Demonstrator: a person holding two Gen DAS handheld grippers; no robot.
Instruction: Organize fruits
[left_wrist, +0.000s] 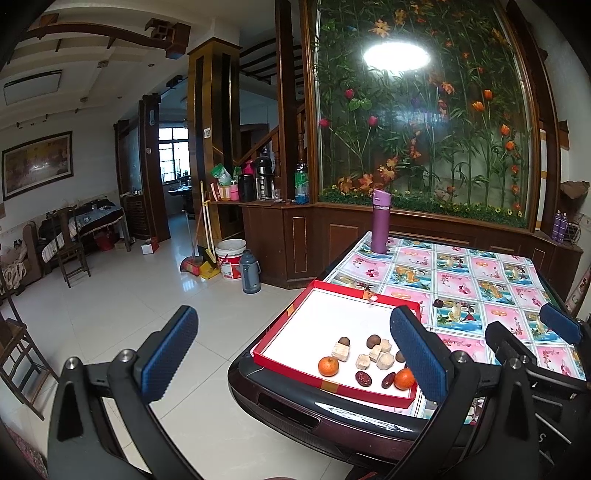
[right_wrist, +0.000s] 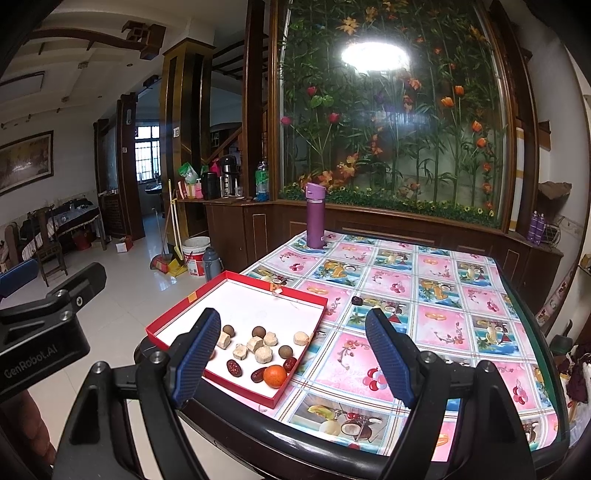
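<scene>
While the left gripper (left_wrist: 295, 350) is hanging spread wide and empty, the red tray (left_wrist: 334, 384) of fruits (left_wrist: 328, 366) is lying between its fingers, just ahead. Seen from the right wrist, the right gripper (right_wrist: 295, 354) is gaping empty too, the tray (right_wrist: 236, 382) sitting ahead by its left finger.

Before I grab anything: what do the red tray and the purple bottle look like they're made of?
Red tray: probably cardboard, matte red outside with a plain white lining; its walls are thin and sharply folded, and tape patches sit on the rim. Purple bottle: likely coated metal with a plastic flip lid, judging by the smooth satin body and lighter glossy cap, though it could be all plastic.
</scene>
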